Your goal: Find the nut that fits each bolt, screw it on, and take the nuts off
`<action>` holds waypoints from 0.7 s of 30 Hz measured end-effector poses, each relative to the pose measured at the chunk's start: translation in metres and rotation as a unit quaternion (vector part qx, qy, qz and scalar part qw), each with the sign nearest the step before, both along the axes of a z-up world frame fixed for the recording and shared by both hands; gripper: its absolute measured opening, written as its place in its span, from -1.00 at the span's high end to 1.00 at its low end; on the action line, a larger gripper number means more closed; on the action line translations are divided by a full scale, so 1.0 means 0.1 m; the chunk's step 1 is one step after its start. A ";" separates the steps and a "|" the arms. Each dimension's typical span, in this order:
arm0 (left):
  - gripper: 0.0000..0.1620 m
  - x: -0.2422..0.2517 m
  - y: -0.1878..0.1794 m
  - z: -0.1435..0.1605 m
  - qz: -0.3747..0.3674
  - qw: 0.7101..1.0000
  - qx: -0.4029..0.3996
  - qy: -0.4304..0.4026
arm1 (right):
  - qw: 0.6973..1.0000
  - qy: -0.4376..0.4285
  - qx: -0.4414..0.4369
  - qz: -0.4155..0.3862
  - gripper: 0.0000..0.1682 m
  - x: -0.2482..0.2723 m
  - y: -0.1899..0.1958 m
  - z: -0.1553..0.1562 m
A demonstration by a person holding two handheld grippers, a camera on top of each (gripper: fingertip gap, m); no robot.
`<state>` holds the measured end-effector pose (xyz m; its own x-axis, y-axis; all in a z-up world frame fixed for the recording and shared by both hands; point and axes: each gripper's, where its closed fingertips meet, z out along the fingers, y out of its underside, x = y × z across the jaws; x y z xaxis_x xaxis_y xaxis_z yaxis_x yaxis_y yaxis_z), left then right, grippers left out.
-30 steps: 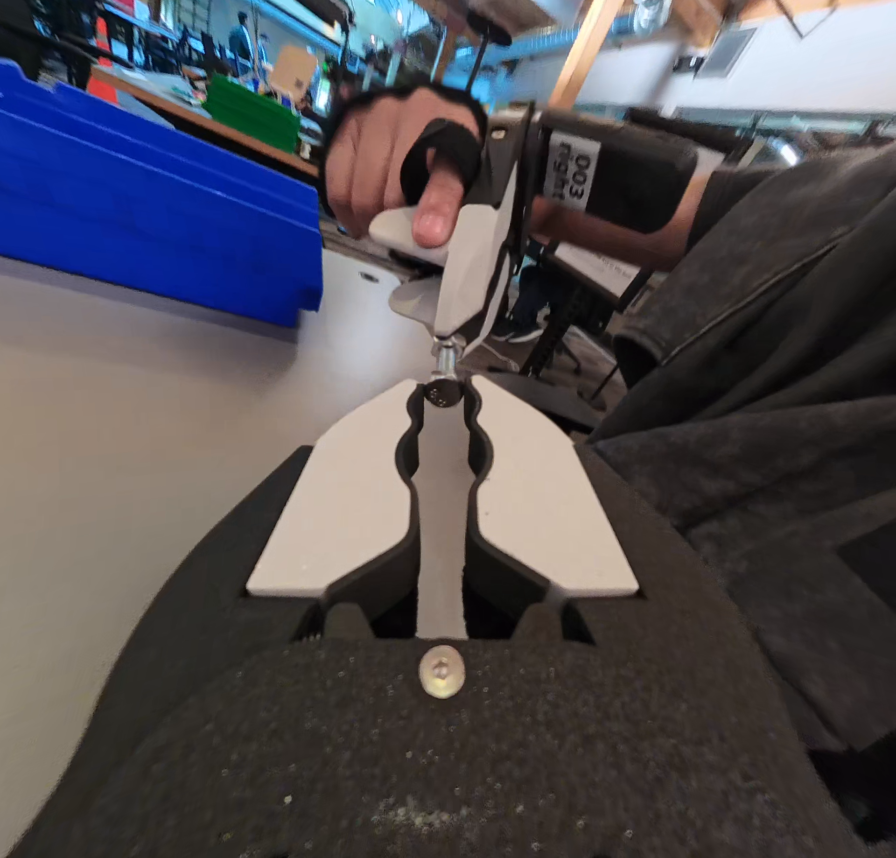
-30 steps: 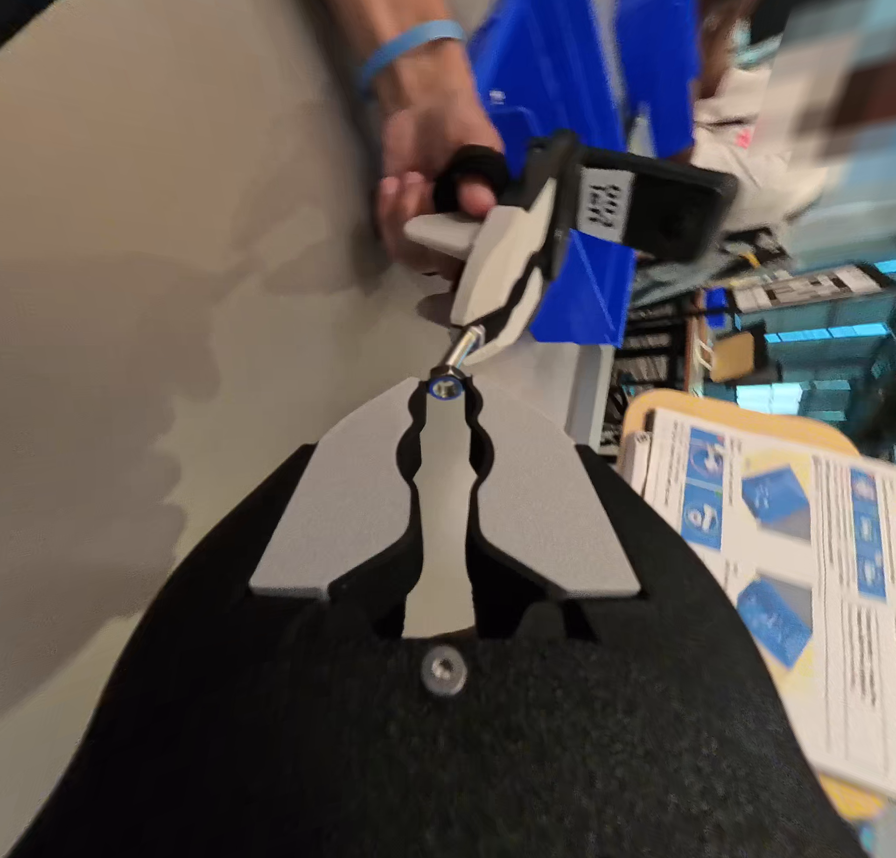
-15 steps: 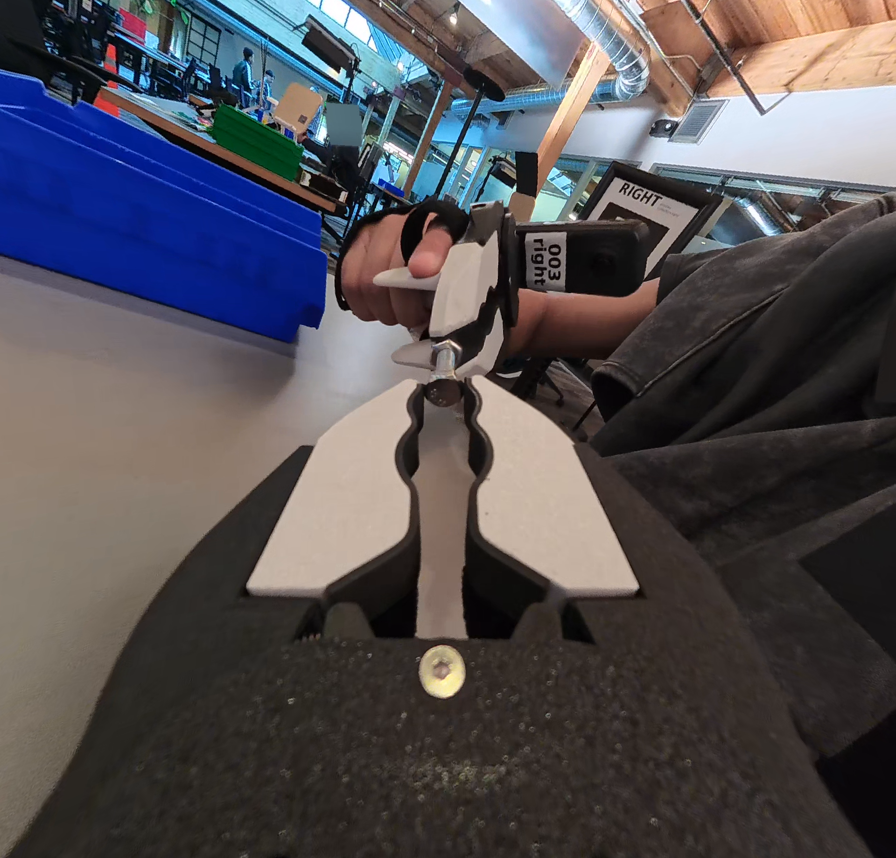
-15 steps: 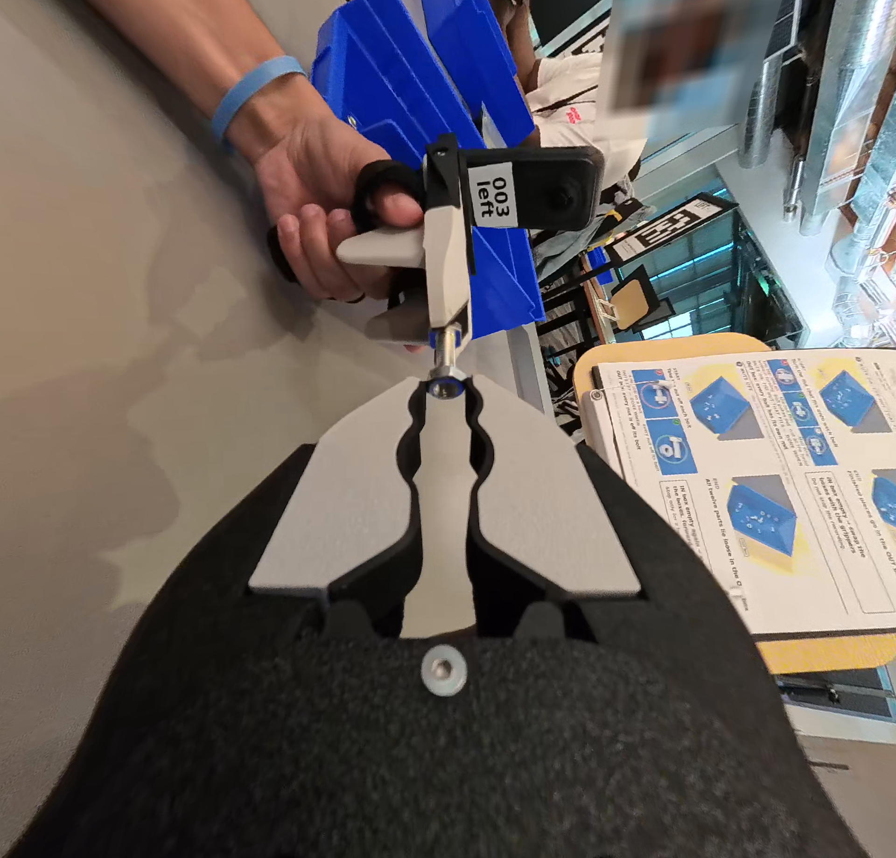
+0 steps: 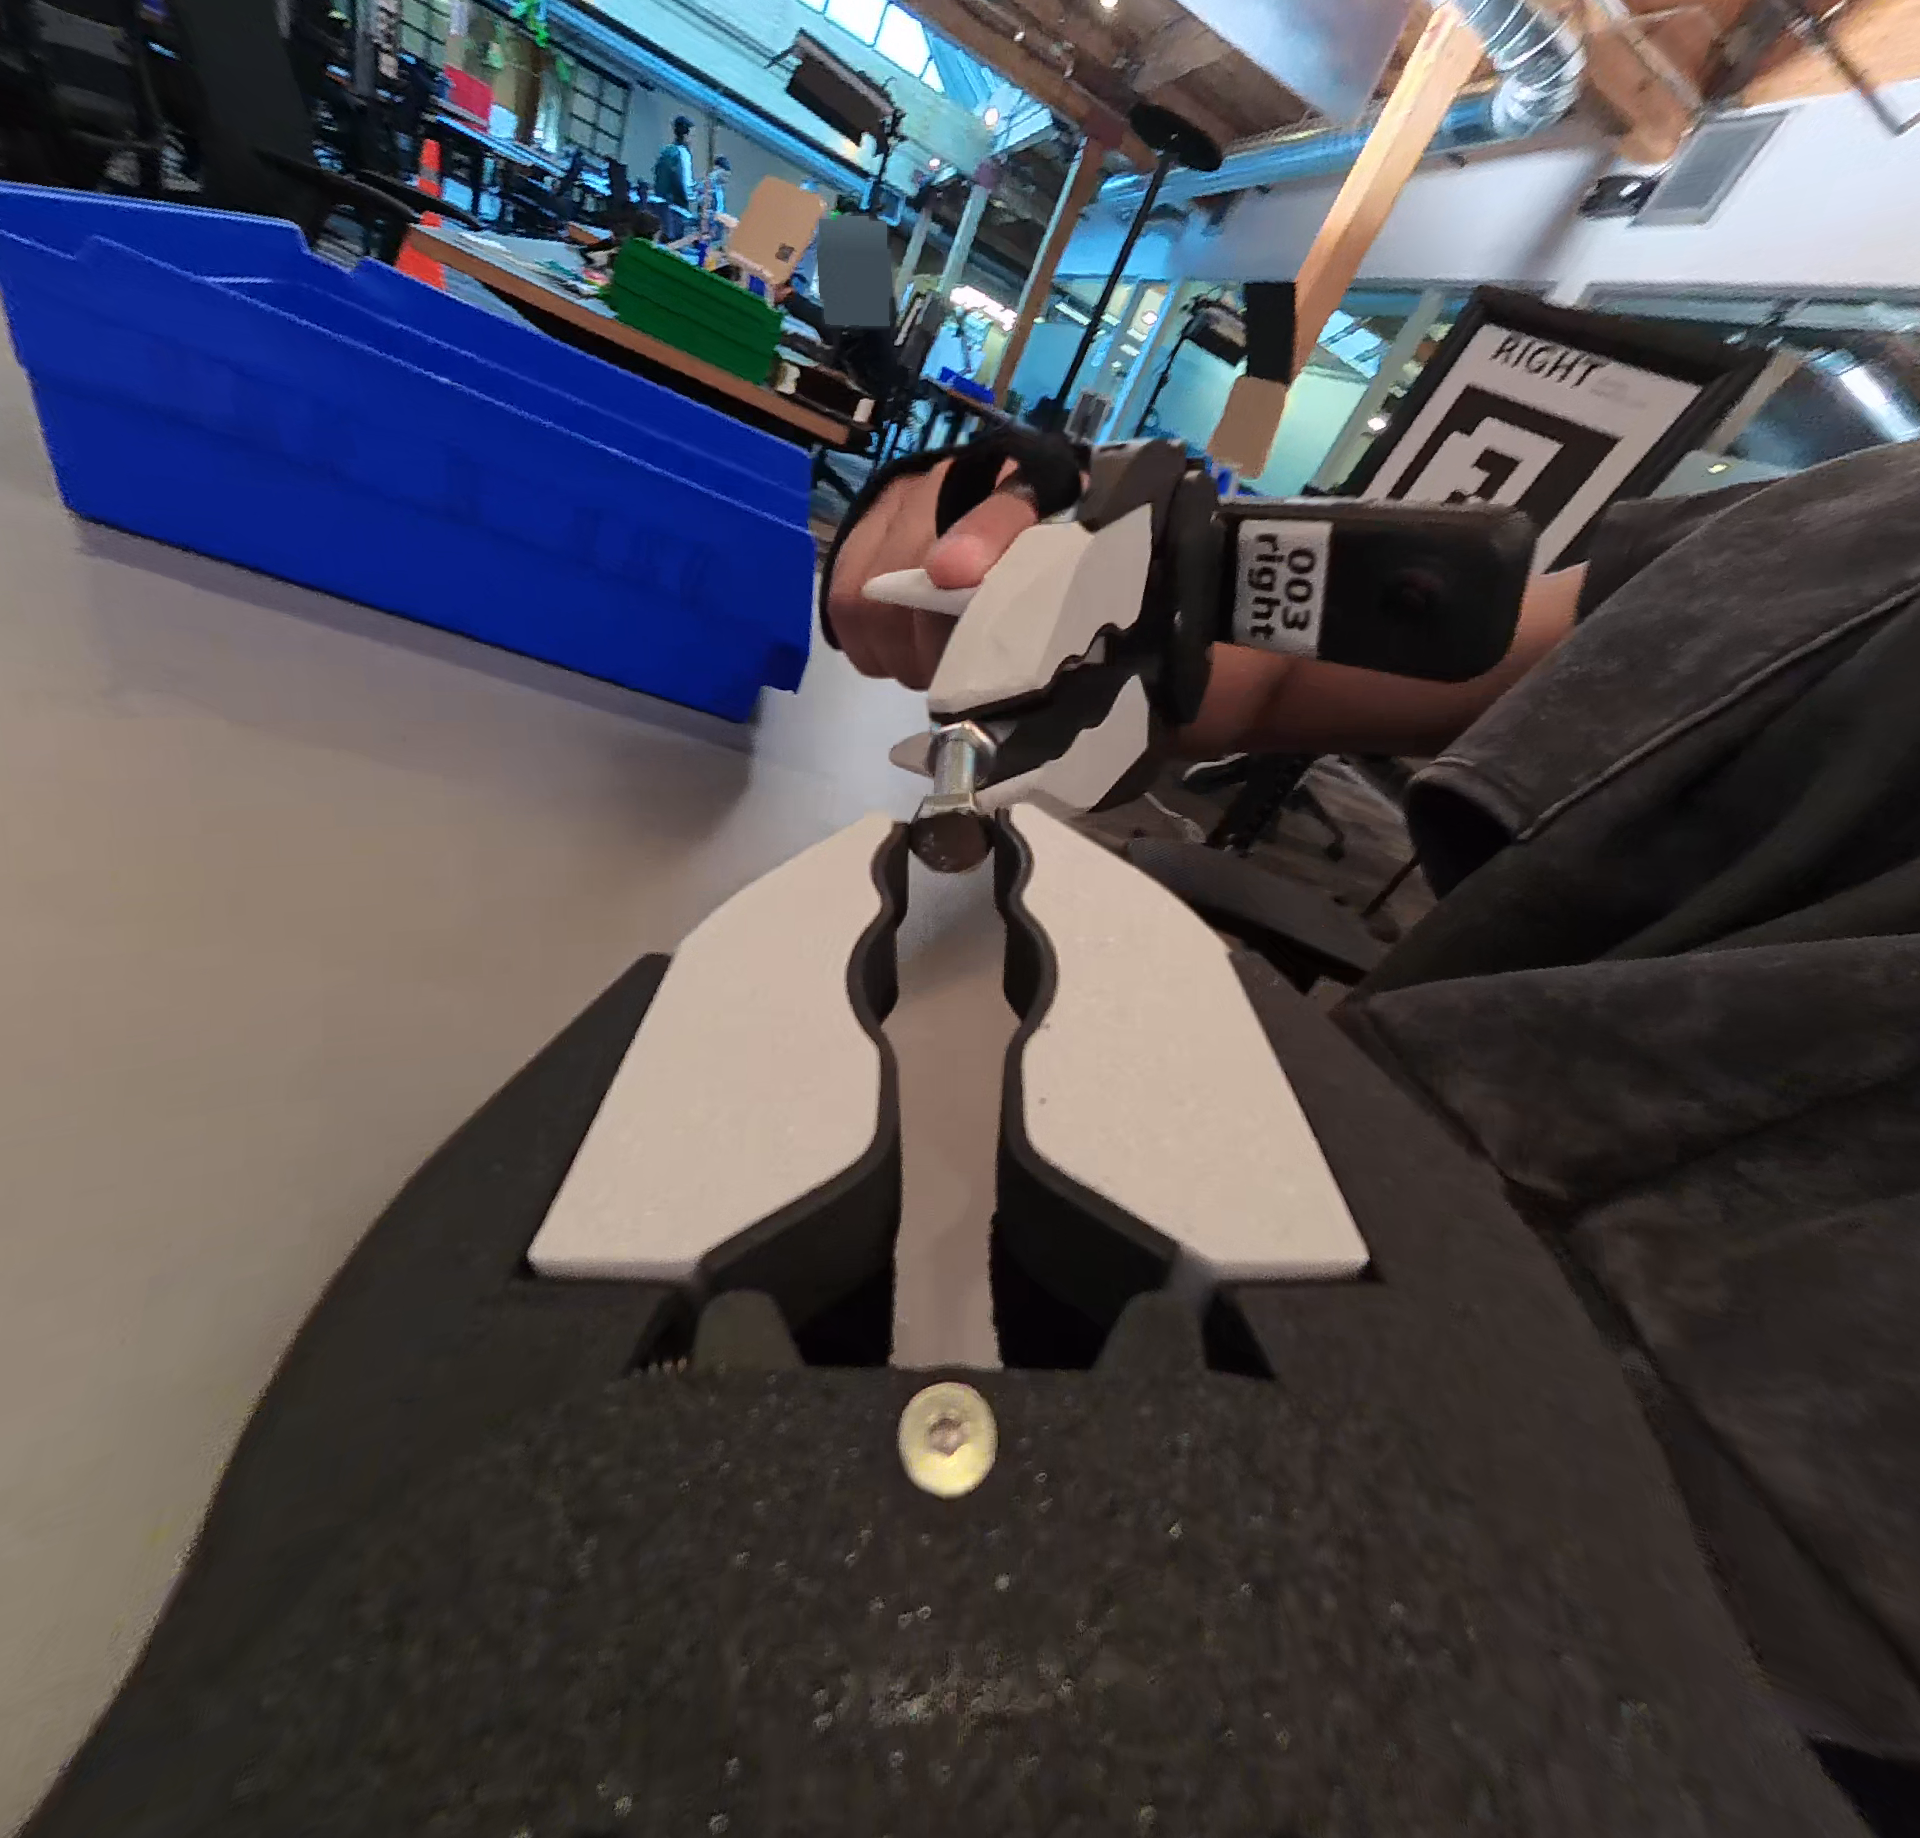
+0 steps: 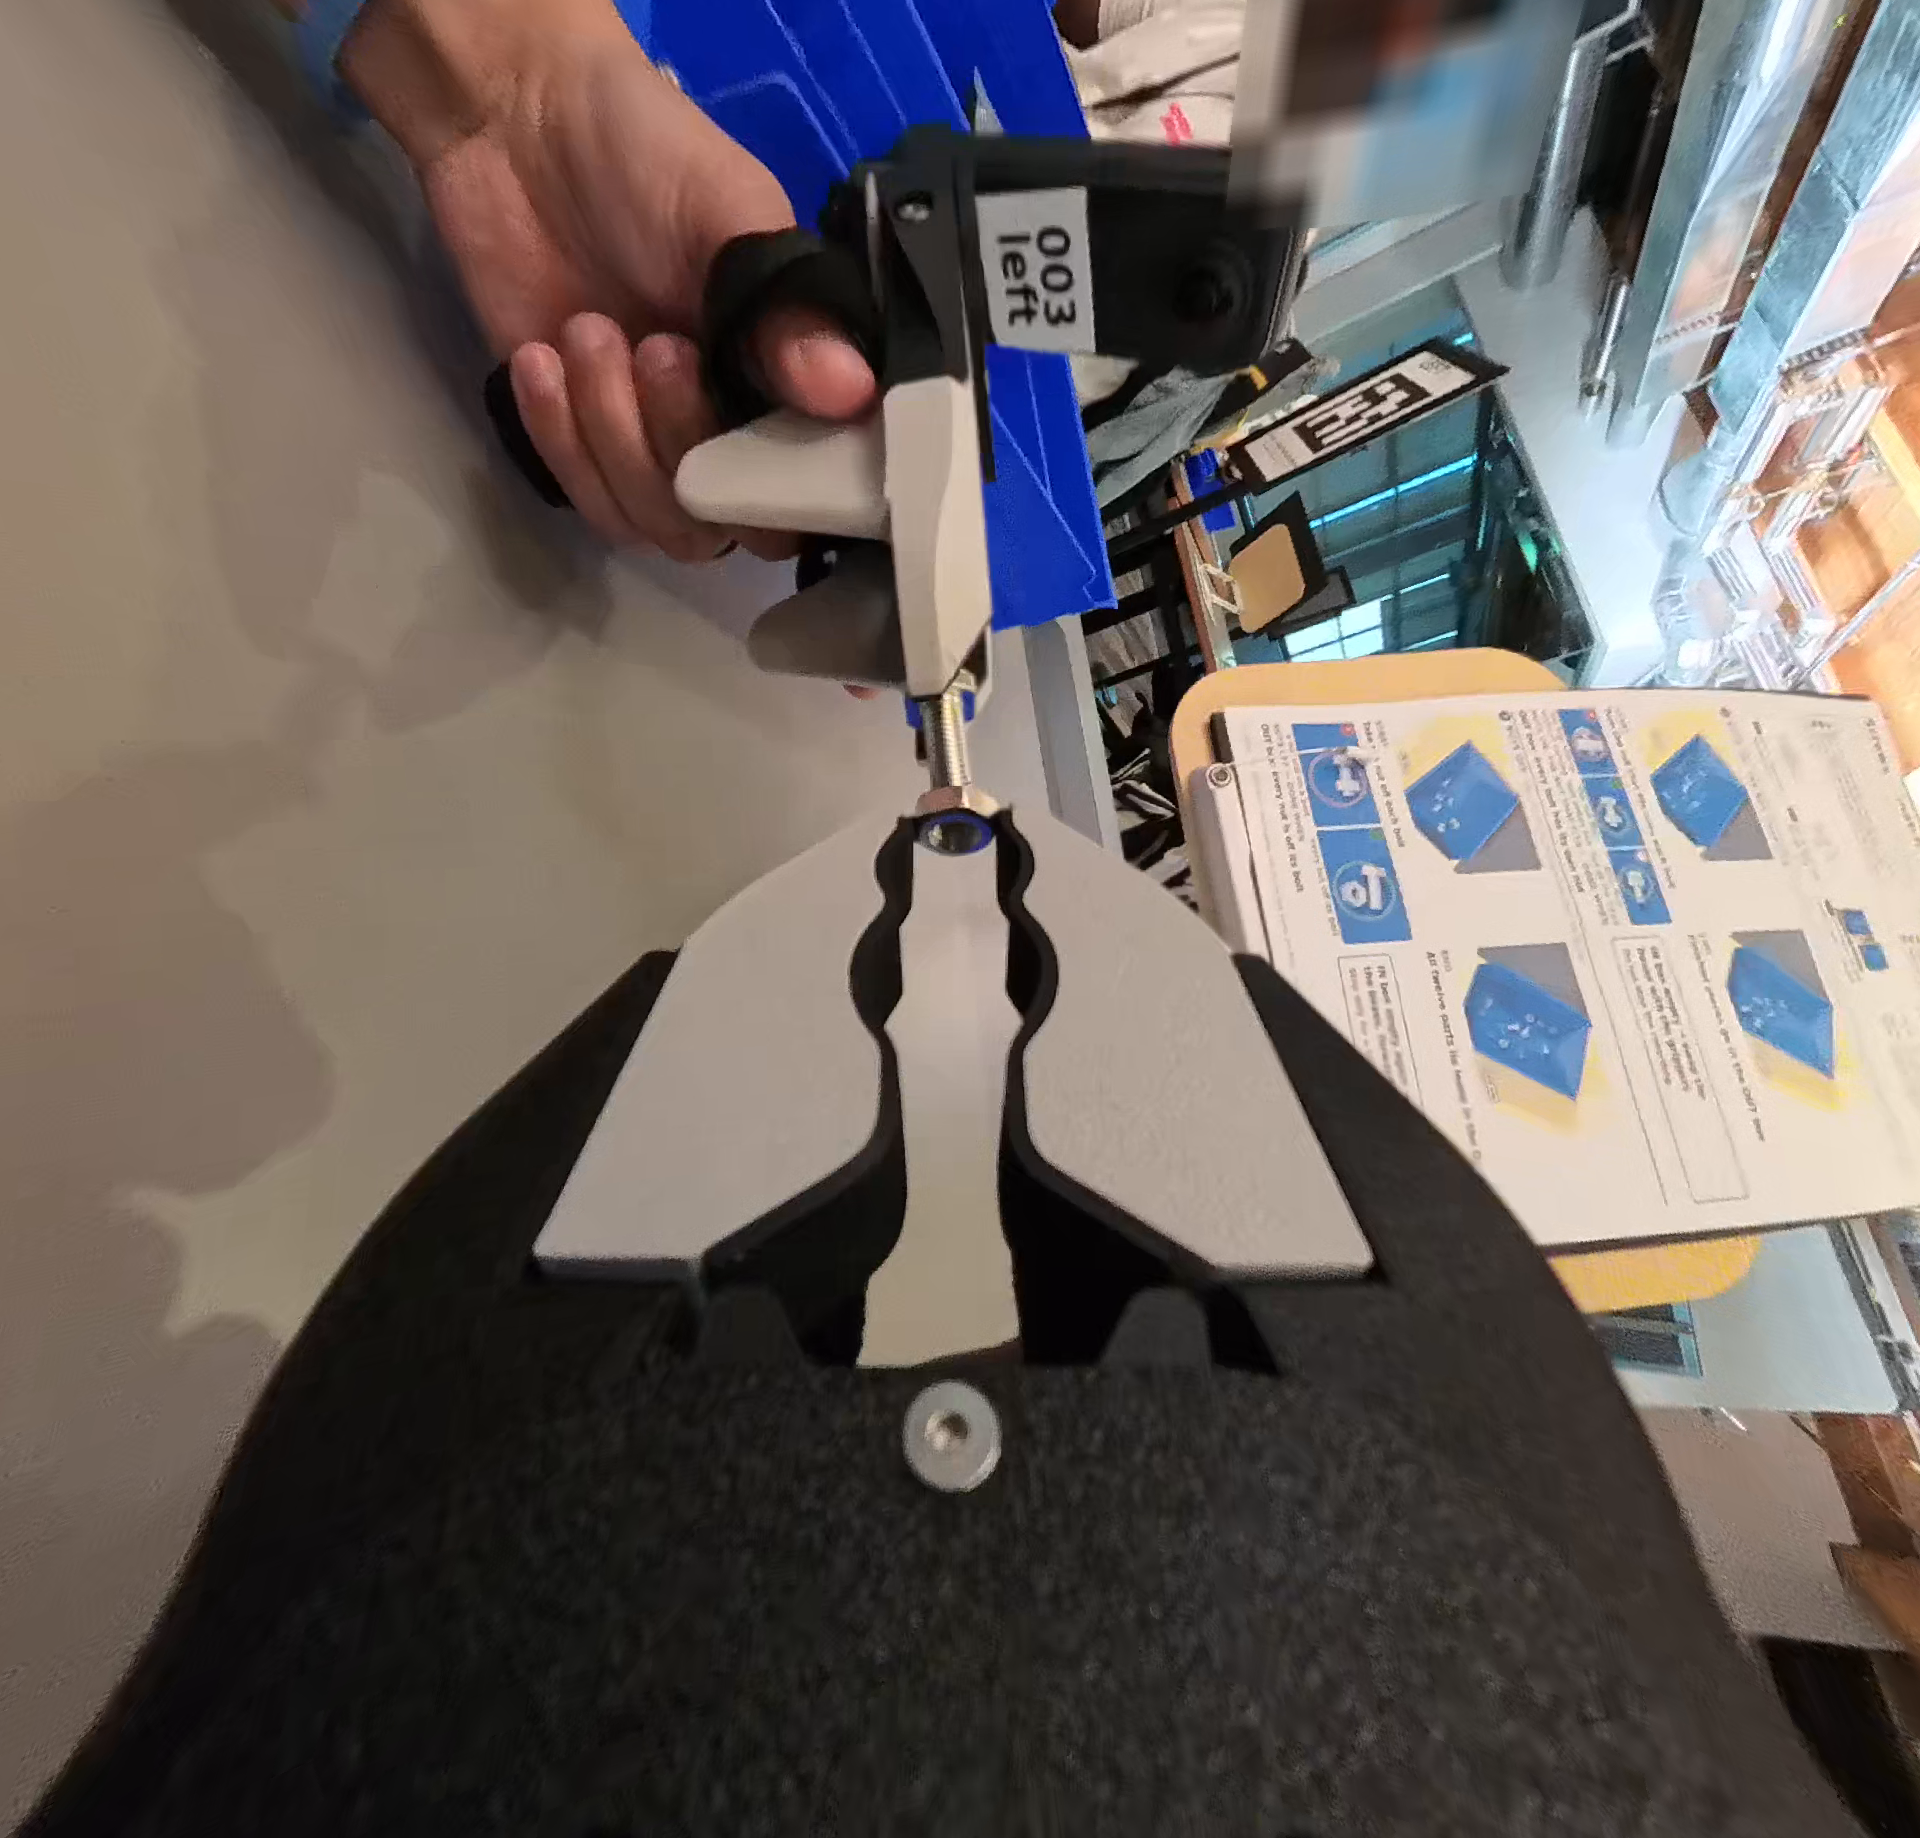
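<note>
Above the pale counter (image 5: 260, 905), near its front edge, I hold both tools up with their tips meeting. Blue bins (image 5: 416, 479) sit toward the far side of the counter, and a printed instruction sheet (image 6: 1558, 957) lies on a yellow-edged board off its right edge. My left gripper (image 5: 948, 843) is clenched on the bolt's head, which shows as a dark round face between my fingers (image 5: 769, 1040). My right gripper (image 6: 951, 838) is clenched on the hex nut (image 6: 951, 820), pinched at the very tips with a blue ring visible inside it. The silver bolt (image 6: 945, 744) runs straight between the two tools, clear of the counter, its threaded shank bare from the left tips to the nut.
</note>
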<state>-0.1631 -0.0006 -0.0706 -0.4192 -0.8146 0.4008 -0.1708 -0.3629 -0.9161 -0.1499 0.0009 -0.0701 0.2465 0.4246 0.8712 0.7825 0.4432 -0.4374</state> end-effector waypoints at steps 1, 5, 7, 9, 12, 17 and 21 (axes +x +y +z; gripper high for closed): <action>0.81 0.01 0.00 -0.01 0.005 1.000 0.008 0.004 | 1.000 -0.004 0.003 -0.003 0.82 0.01 0.01 -0.01; 0.82 0.03 0.02 -0.08 0.022 0.999 0.040 0.018 | 0.999 0.005 -0.047 -0.013 0.82 0.03 0.01 -0.11; 0.82 0.04 0.02 -0.10 0.026 0.998 0.050 0.020 | 0.993 0.040 -0.112 -0.009 0.83 0.03 -0.01 -0.15; 0.81 0.05 0.00 -0.13 0.023 0.998 0.057 0.027 | 0.984 0.065 -0.166 -0.005 0.83 0.03 -0.04 -0.19; 0.81 0.05 -0.02 -0.10 0.019 0.998 0.055 0.018 | 0.967 0.136 -0.217 0.005 0.83 0.03 -0.06 -0.13; 0.82 -0.02 -0.11 0.08 -0.043 0.998 -0.035 -0.022 | 0.963 0.182 -0.188 0.065 0.83 -0.06 -0.19 0.04; 0.82 -0.11 -0.20 0.24 -0.102 0.988 -0.096 -0.060 | 0.983 0.143 -0.083 0.086 0.83 -0.15 -0.27 0.23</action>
<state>-0.1742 -0.0210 -0.0462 -0.6204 -0.6221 0.4776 -0.1518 -0.5022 -0.8513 -0.1652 -0.0264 -0.0467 0.3825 0.6115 0.6926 0.5369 0.4629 -0.7053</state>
